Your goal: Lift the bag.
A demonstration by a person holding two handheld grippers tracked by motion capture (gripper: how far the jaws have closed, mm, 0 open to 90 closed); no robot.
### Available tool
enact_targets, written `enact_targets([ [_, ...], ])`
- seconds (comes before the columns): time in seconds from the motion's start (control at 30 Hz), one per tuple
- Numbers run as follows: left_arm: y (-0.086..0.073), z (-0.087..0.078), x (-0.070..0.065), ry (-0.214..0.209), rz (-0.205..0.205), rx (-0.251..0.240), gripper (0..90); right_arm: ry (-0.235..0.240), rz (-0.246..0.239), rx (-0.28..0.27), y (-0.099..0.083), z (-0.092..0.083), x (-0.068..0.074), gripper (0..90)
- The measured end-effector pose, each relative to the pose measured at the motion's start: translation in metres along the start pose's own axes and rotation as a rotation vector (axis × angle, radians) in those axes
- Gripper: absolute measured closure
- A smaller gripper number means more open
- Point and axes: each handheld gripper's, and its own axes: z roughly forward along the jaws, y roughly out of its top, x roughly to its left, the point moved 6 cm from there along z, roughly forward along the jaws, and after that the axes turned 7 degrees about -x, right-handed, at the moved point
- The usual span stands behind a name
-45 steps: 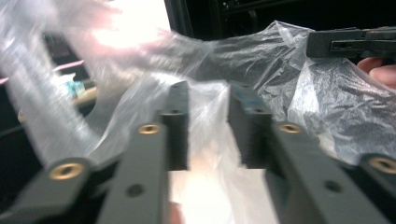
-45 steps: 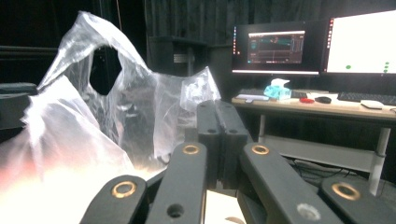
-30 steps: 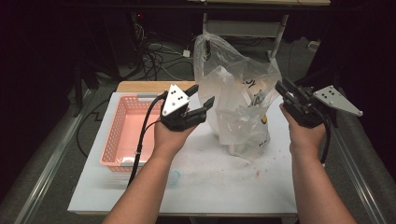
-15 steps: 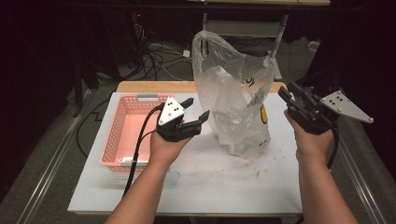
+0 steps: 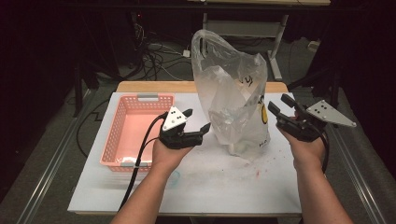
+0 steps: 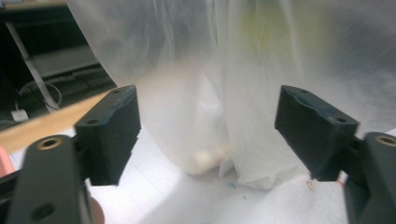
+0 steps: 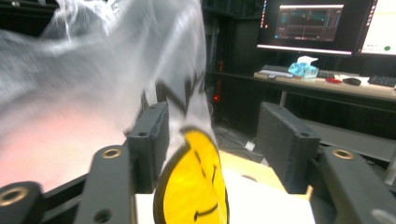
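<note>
My left hand-held gripper (image 5: 197,122) and right hand-held gripper (image 5: 279,105) have just been opening and stand released either side of the plastic bag (image 5: 233,98), upright on the tabletop (image 5: 187,182).

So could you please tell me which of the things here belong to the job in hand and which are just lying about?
In the job:
- clear plastic bag with a yellow smiley, standing on the table
- left gripper, jaws open beside it
- right gripper, jaws open at its other side

Lying about:
- pink basket
- monitors and tissue box on the far desk
</note>
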Motion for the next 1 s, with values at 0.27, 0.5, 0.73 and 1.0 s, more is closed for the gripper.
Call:
enact_targets([
  [0.27, -0.013, 0.001, -0.005, 0.001, -0.013, 0.028, 12.1, 0.022, 0.01, 0.052, -0.024, -0.003, 0.0, 29.9],
  [0.5, -0.023, 0.002, -0.016, -0.015, -0.02, 0.062, 0.2, 0.029, 0.011, 0.105, -0.049, -0.011, 0.001, 21.3],
  [0.73, -0.039, 0.007, -0.036, -0.043, 0.011, 0.12, 0.0, 0.042, 0.001, 0.174, -0.075, -0.021, 0.005, 15.4],
  [1.0, -0.066, 0.01, -0.062, -0.099, 0.034, 0.179, 0.0, 0.037, 0.013, 0.254, -0.107, -0.039, 0.013, 3.7],
])
